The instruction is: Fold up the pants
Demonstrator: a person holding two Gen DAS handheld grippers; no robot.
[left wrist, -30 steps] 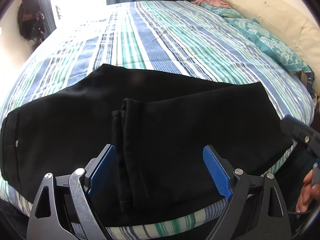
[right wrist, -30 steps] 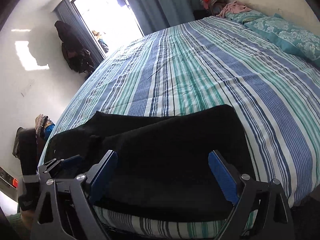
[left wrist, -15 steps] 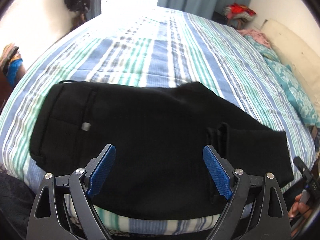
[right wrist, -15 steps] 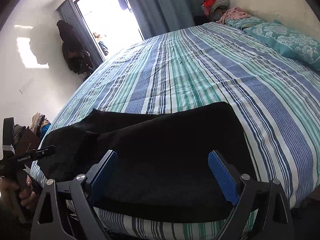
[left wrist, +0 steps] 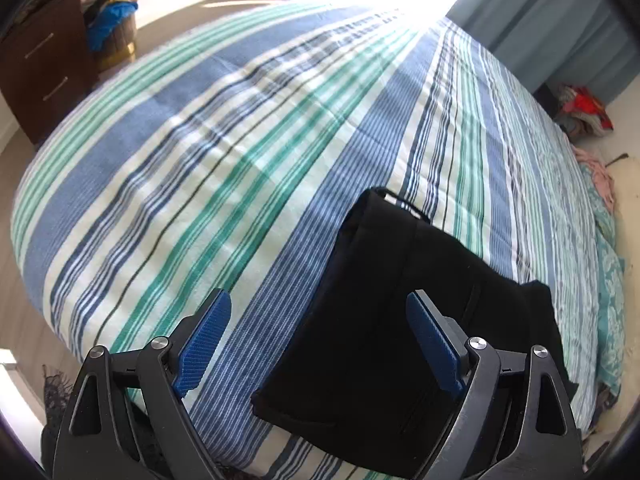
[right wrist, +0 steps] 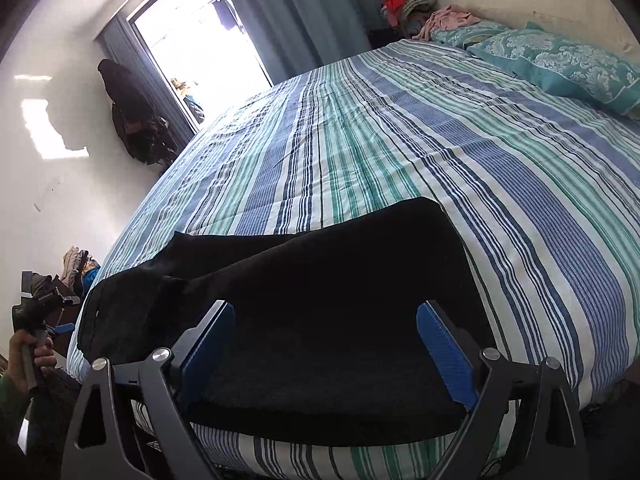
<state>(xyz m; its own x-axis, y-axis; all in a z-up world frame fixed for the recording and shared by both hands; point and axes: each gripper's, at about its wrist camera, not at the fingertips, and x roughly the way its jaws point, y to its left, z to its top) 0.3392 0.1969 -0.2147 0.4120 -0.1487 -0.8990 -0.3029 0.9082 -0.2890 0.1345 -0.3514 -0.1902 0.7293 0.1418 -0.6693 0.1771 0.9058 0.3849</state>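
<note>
The black pants [left wrist: 384,320] lie folded over on the near edge of the striped bed [left wrist: 240,140]. In the left wrist view their waist end fills the lower right. My left gripper [left wrist: 320,344] is open and empty, over the bed at the pants' left end. In the right wrist view the pants [right wrist: 328,292] stretch across the near edge of the bed [right wrist: 400,140], with the folded leg end on top. My right gripper [right wrist: 326,352] is open and empty, low over the pants' right end. The left gripper [right wrist: 36,308] shows at the far left, held in a hand.
A dark wooden dresser [left wrist: 44,68] with piled clothes stands left of the bed. Teal patterned pillows [right wrist: 560,60] lie at the bed's head. A clothes heap [right wrist: 412,0] sits in the far corner by blue curtains [right wrist: 300,12]. A dark bag [right wrist: 132,120] hangs by the window.
My left gripper has swung left, from over the middle of the pants to their waist end. My right gripper has stayed open over the right end, nearly still.
</note>
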